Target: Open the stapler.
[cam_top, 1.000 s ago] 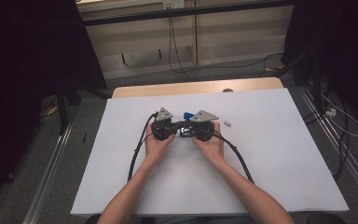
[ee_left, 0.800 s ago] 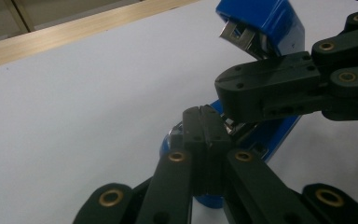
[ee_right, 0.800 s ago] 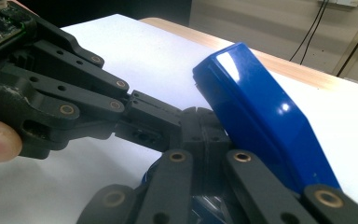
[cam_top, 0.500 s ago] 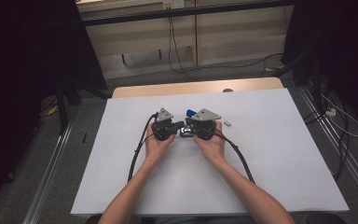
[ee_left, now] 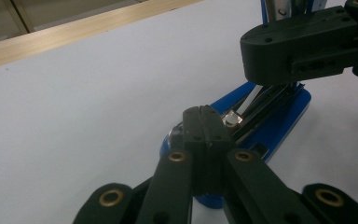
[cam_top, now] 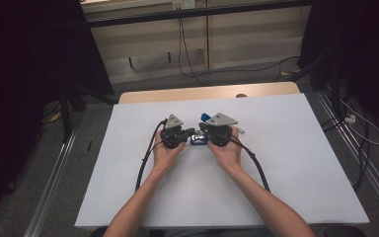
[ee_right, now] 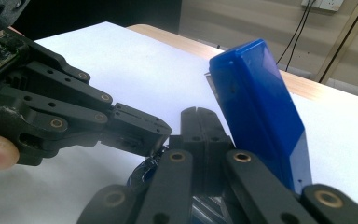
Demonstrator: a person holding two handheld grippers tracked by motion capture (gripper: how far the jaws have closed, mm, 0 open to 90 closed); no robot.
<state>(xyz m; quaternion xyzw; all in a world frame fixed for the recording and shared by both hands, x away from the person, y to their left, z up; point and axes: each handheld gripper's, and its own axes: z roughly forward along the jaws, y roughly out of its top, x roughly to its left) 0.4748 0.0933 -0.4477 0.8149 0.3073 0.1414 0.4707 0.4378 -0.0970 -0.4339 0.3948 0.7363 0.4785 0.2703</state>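
- Left hand-held gripper: jaws together, tips at the base of the blue plastic stapler.
- Stapler: mid-desk, white-covered, between both grippers, lid raised; no readable writing.
- Right hand-held gripper: jaws together beside the lid.

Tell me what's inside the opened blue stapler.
Inside the stapler, a shiny metal rail with a small silver stud shows. The left tool and right tool cover the rest, so staples can't be confirmed.

we see our left claw closed, its tips over the open blue stapler; the right claw hangs above the stapler.
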